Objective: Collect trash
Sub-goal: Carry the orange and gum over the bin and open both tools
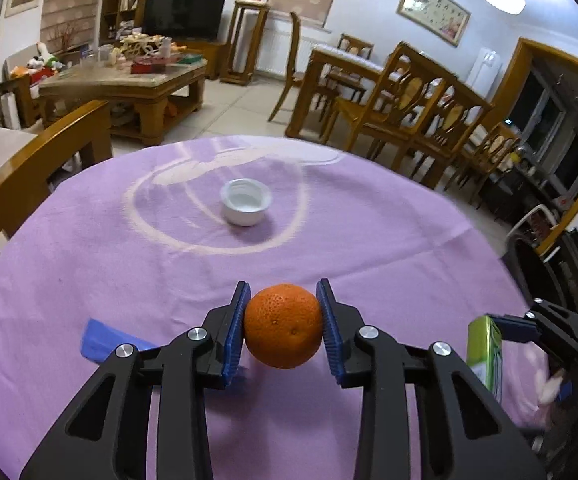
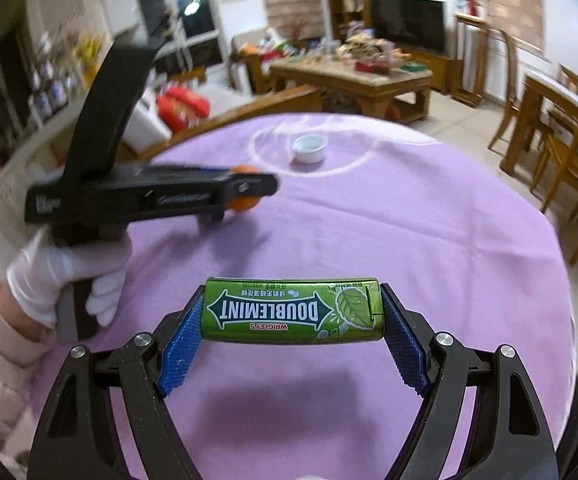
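Observation:
An orange tangerine (image 1: 283, 326) hangs just above the purple tablecloth (image 1: 129, 260), with my left gripper (image 1: 283, 285) shut on it, blue pads pressing both sides. My right gripper (image 2: 292, 291) is shut on a green Doublemint gum pack (image 2: 293, 310), gripped end to end and held over the cloth. In the right wrist view the left gripper (image 2: 249, 190) appears at the left, held by a white-gloved hand (image 2: 69, 276), with the tangerine (image 2: 245, 204) peeking out. The gum pack (image 1: 487, 350) shows at the right edge of the left wrist view.
A small white plastic cup (image 1: 246, 202) stands upright near the table's middle, beyond both grippers. A flat blue piece (image 1: 105, 344) lies on the cloth left of the left gripper. A wooden armrest (image 1: 29, 176) borders the table's left; dining chairs (image 1: 409, 112) stand beyond on the right.

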Demonstrator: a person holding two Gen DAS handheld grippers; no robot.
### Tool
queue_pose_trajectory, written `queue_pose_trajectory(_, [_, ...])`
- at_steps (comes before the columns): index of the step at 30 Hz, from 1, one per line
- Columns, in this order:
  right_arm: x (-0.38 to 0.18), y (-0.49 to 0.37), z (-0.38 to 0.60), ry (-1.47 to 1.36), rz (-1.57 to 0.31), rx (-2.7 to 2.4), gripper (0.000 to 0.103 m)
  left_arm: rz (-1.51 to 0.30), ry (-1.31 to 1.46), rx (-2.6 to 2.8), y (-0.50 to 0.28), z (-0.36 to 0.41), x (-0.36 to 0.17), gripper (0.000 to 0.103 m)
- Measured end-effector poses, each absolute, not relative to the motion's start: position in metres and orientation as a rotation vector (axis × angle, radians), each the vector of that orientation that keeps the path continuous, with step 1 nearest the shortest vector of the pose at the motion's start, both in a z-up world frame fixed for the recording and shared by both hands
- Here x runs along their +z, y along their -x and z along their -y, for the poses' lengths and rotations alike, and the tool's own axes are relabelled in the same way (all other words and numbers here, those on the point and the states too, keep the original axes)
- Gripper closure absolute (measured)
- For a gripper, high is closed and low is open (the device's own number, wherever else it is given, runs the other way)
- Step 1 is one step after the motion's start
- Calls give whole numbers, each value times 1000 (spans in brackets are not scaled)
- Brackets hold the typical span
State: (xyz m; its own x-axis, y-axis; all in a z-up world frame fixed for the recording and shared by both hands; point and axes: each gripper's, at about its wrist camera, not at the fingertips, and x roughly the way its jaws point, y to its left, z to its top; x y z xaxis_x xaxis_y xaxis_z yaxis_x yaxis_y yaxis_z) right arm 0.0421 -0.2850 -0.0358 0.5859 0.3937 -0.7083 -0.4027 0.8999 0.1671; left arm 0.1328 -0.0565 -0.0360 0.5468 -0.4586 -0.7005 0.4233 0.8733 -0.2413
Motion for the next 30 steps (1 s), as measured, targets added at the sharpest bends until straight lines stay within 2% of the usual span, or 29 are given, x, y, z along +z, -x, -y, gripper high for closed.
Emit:
queue_pose_trajectory(11, [-1,60,440,-373,-528,283,23,-719,54,-723,-57,139,10,69])
queue_pose_trajectory(20, [8,136,578,-531,-370,66,23,-697,42,-868,-20,242,10,69])
queue_pose_trajectory(30, [-21,176,697,-657,-307,-105,23,-725,-30,-1049,13,375,-5,69])
